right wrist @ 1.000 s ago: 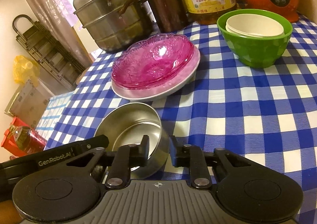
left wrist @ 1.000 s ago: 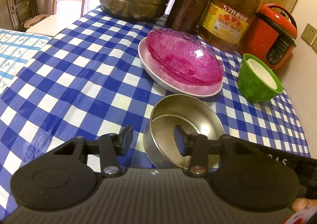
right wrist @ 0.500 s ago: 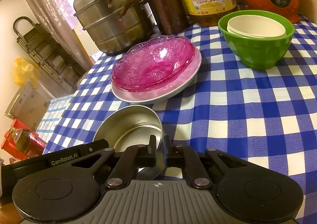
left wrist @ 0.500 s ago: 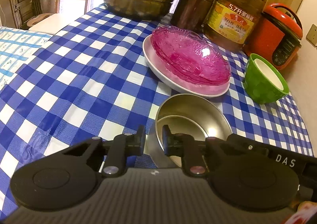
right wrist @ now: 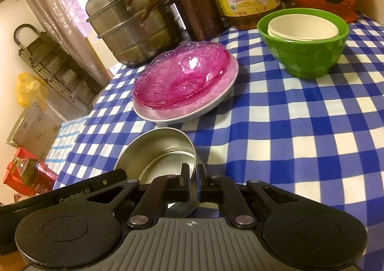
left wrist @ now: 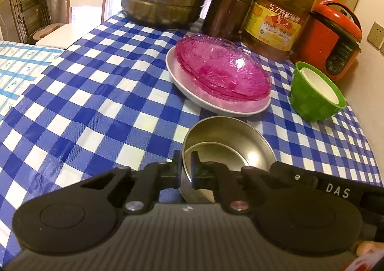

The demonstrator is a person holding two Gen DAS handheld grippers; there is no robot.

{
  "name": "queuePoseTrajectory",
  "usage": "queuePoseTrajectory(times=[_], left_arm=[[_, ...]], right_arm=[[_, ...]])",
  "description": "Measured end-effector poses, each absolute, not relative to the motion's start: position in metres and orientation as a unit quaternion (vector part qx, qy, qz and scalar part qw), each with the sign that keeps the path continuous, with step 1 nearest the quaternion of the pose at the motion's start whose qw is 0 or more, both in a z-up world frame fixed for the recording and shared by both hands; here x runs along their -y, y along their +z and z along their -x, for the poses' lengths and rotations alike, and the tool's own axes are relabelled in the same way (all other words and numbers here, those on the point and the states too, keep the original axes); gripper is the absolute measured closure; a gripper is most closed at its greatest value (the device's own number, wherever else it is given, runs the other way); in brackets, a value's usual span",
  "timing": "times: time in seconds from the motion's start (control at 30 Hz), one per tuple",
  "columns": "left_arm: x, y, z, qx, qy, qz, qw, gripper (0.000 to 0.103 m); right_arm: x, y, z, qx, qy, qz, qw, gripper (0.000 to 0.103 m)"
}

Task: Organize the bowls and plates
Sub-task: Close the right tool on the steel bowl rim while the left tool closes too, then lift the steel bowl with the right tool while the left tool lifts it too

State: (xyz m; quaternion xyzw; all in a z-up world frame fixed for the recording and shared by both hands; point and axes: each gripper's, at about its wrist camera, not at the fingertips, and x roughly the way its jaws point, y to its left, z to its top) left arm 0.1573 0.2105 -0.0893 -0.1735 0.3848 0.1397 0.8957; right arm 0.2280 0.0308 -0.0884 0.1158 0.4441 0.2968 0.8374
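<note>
Fingers (left wrist: 195,167) of left gripper (left wrist: 184,169) pinched on near-left rim of steel bowl (left wrist: 230,141); fingers (right wrist: 184,182) of right gripper (right wrist: 192,185) likewise clamped on opposite rim, one pad inside, one outside. Bowl located near front edge of tabletop (left wrist: 96,93), just before pink dishes (left wrist: 220,72) on white plate (left wrist: 187,88); green bowl (left wrist: 314,103) toward right edge. Risk: thin slick rim, uneven lift between grippers, so probable slip or tilt onto plate.
</note>
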Motion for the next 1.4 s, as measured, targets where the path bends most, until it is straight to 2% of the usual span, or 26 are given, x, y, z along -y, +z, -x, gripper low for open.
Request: queuePoseTrajectory(times=[1.4], left_arm=[[-0.06, -0.018, -0.155, -0.355, 0.025, 0.149, 0.922, 0.098]], right_arm=[[0.136, -0.017, -0.197, -0.393, 0.208, -0.171, 0.879, 0.1]])
